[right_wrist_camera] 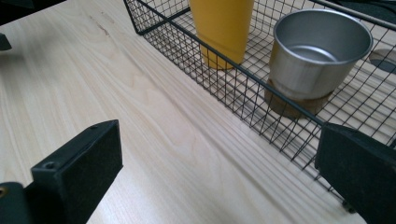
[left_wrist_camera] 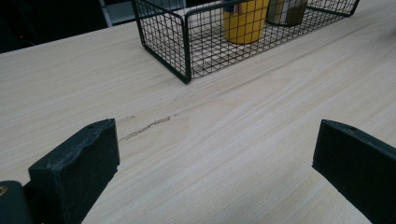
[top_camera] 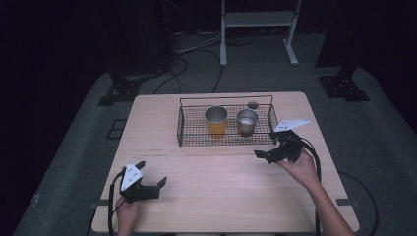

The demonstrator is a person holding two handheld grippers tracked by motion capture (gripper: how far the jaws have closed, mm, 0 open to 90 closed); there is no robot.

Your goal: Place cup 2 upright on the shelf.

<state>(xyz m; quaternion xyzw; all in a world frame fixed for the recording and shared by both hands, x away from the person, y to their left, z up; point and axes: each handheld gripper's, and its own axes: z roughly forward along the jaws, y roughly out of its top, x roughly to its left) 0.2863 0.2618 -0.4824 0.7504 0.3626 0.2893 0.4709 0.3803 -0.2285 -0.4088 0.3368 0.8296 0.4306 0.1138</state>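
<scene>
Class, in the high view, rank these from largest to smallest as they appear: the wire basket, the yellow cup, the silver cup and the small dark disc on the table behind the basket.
1. wire basket
2. yellow cup
3. silver cup, only slightly smaller than the yellow one
4. dark disc

My left gripper (left_wrist_camera: 215, 163) sits low over the wooden table (left_wrist_camera: 261, 107), jaws wide apart, nothing between them but bare wood. A dark scratch mark (left_wrist_camera: 144, 127) runs on the tabletop just ahead of the jaw at the left edge. Farther off, top of frame, a black wire basket (left_wrist_camera: 184, 42) stands on the table, its near corner pointing toward me. Inside it a yellow cup (left_wrist_camera: 245, 21) and beside it a darker metal cup (left_wrist_camera: 286, 11), both cut off by the top edge.
</scene>
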